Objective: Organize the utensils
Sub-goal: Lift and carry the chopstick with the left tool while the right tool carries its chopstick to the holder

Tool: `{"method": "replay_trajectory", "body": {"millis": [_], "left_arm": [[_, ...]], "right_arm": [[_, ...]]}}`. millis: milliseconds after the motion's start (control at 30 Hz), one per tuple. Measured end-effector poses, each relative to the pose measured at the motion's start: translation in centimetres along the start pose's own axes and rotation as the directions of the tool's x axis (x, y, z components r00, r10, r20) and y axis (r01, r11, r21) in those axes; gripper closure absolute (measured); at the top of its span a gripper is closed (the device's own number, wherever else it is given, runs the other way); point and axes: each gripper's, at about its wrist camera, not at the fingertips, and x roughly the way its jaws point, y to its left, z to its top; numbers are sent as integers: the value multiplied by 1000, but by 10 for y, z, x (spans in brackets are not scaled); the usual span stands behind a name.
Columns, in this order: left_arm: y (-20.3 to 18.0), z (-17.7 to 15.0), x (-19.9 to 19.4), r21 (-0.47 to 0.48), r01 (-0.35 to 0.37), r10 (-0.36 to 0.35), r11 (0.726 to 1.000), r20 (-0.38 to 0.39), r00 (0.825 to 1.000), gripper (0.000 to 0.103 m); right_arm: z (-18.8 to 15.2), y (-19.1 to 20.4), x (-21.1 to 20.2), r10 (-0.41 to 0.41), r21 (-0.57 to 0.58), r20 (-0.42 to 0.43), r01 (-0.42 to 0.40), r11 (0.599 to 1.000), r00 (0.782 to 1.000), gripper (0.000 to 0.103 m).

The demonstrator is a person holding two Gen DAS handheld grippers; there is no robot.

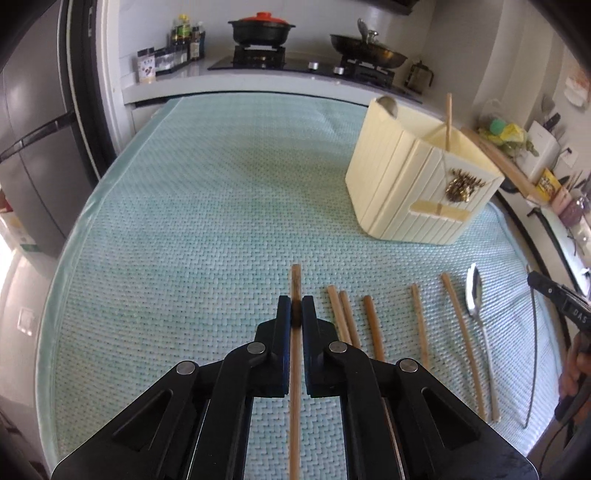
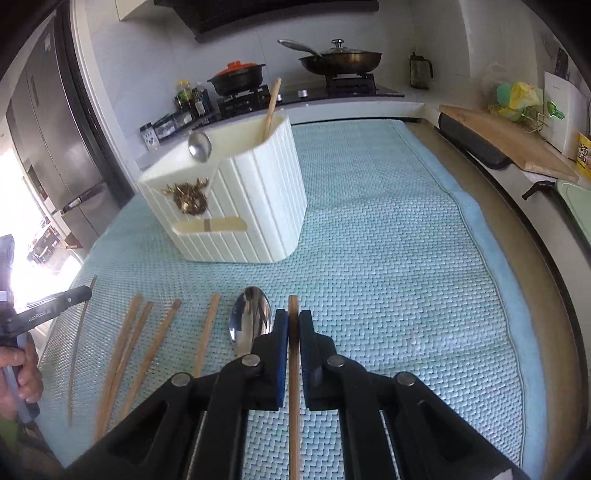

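My left gripper (image 1: 296, 308) is shut on a wooden chopstick (image 1: 295, 280) that lies along its fingers, low over the mat. My right gripper (image 2: 293, 323) is shut on another wooden chopstick (image 2: 293, 306), also low over the mat. Several loose chopsticks (image 1: 371, 326) and a metal spoon (image 1: 474, 291) lie in a row on the mat between the grippers; the spoon (image 2: 251, 319) sits just left of my right gripper. A cream utensil holder (image 1: 417, 181) stands further back with one chopstick (image 1: 448, 122) and a spoon (image 1: 388, 105) inside; it also shows in the right wrist view (image 2: 240, 206).
A woven teal mat (image 1: 207, 206) covers the table. Behind it is a counter with a stove, a red-lidded pot (image 1: 262, 27) and a pan (image 1: 367, 50). A fridge (image 1: 33, 147) stands left. A cutting board (image 2: 506, 142) lies on the right counter.
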Motion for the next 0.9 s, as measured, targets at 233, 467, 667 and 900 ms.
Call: {"method": "replay_trajectory", "body": {"millis": [233, 467, 667, 900], "left_arm": [[-12, 2, -62, 17, 65, -66, 998, 95, 993, 99], [-25, -3, -113, 57, 94, -103, 994, 170, 980, 99], [-36, -2, -146, 74, 114, -128, 991, 236, 963, 100], [-48, 8, -167, 97, 138, -161, 986, 296, 941, 100]], "right_arm": [[4, 13, -68, 47, -29, 113, -44, 999, 992, 97], [3, 23, -116, 86, -49, 195, -78, 996, 977, 97], [0, 32, -150, 116, -70, 260, -101, 992, 959, 97], [5, 46, -178, 113, -114, 343, -79, 990, 933, 97]]}}
